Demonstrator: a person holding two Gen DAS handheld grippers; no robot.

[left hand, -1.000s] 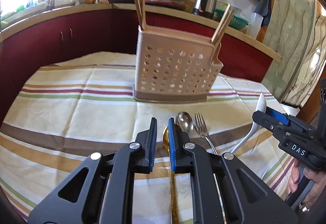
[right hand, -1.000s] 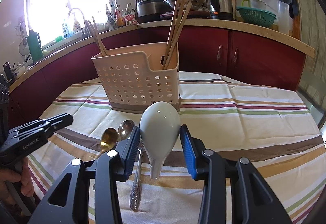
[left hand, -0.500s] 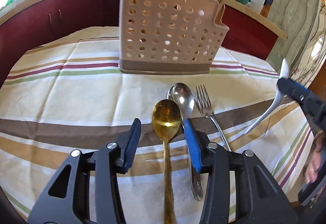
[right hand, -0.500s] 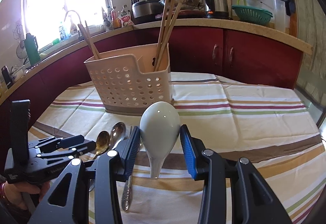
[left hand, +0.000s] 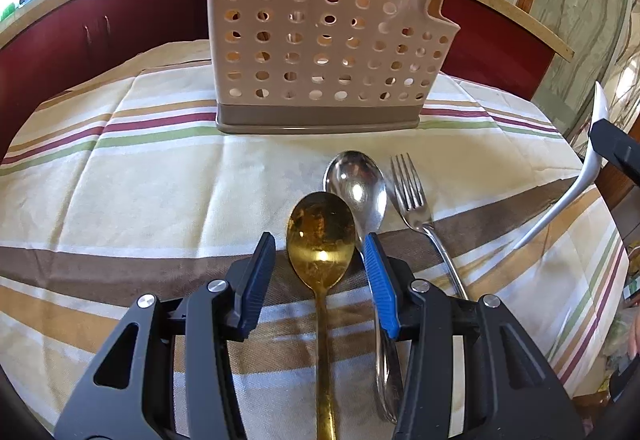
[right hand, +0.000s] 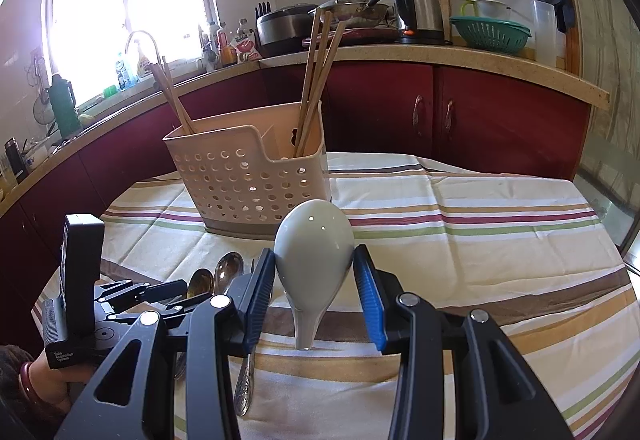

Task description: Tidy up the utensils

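A gold spoon (left hand: 321, 224) lies on the striped tablecloth, handle toward me. My left gripper (left hand: 318, 242) is low over it, open, one pad on each side of the bowl with a gap to both. A silver spoon (left hand: 356, 184) and a fork (left hand: 412, 196) lie just to its right. My right gripper (right hand: 314, 255) is shut on a white ceramic spoon (right hand: 312, 240), bowl up, held above the cloth. The same white spoon (left hand: 576, 192) shows at the right edge of the left wrist view. A beige perforated utensil holder (left hand: 320, 52) stands behind the cutlery, with chopsticks (right hand: 316, 80) in two compartments.
The striped tablecloth (right hand: 460, 240) covers the table and drops off at the front and sides. Red cabinets and a counter with a kettle (right hand: 418, 10), a pot and a green colander (right hand: 490, 32) run behind. A person's hand (right hand: 24, 384) holds the left gripper's handle.
My left gripper has opened and come down and forward, so its pads now straddle the gold spoon's bowl. The holder looks nearer. My right gripper still holds the white spoon in place.
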